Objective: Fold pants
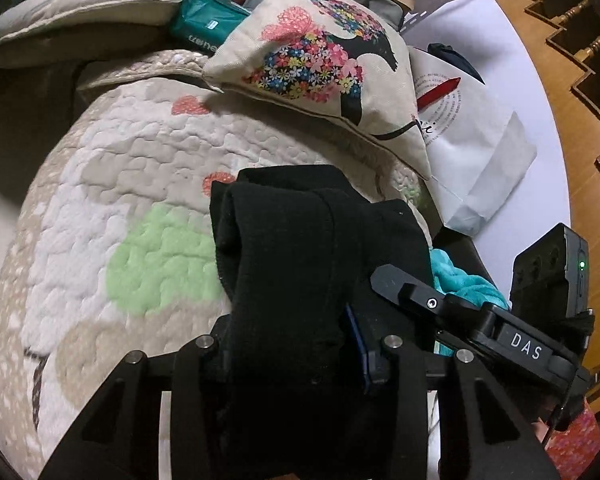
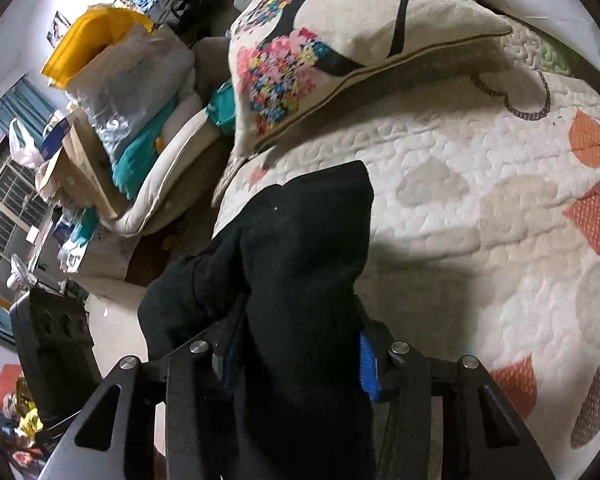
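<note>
The black pants [image 1: 300, 248] are bunched up and held above a quilted bedspread [image 1: 112, 184]. My left gripper [image 1: 296, 344] is shut on the black fabric, which drapes over and hides its fingertips. The right gripper's body [image 1: 480, 320] shows at the right of the left wrist view, close beside the pants. In the right wrist view my right gripper [image 2: 296, 344] is shut on another fold of the same pants [image 2: 300, 248], lifted above the bedspread [image 2: 460, 208]. Blue finger pads [image 2: 368, 368] peek out beside the cloth.
A flowered cushion [image 1: 320, 64] lies at the bed's far side, also in the right wrist view [image 2: 340, 40]. A white paper bag [image 1: 472, 148] and teal cloth [image 1: 456, 276] sit to the right. Piled bags and boxes [image 2: 112, 92] crowd the left. A wooden stair rail [image 1: 572, 40] runs far right.
</note>
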Motion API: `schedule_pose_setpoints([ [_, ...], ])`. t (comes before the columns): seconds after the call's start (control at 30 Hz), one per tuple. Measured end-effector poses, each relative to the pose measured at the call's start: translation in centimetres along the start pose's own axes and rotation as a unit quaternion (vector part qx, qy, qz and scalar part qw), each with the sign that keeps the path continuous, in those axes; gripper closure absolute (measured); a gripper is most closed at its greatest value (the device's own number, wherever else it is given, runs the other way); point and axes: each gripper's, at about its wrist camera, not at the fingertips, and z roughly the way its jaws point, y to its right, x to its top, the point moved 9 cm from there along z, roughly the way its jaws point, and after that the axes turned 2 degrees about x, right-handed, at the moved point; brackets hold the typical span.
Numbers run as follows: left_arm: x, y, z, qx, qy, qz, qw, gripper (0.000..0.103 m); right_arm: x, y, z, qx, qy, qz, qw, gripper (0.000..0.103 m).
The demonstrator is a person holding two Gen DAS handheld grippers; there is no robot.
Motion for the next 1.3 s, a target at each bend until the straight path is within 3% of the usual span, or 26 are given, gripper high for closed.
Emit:
schedule_pose_setpoints([
  [0.43, 0.1, -1.6, 2.1, -0.004, -0.011, -0.013, 0.9998, 0.062, 0.4, 1.7, 2.3, 0.002, -0.005, 0.014, 1.0, 0.052],
  [1.07, 0.0, -2.4, 3.8, 0.013, -0.022, 0.011, 0.9996, 0.063, 0.2, 3.2, 3.7, -0.009, -0.003, 0.035, 0.999, 0.052],
  [1.3, 0.1, -3.1, 4.3, 0.031, -0.03, 0.005, 0.9991, 0.056, -0.3, 4.2, 3.7, -0.037, 0.003, 0.046, 0.998, 0.042],
])
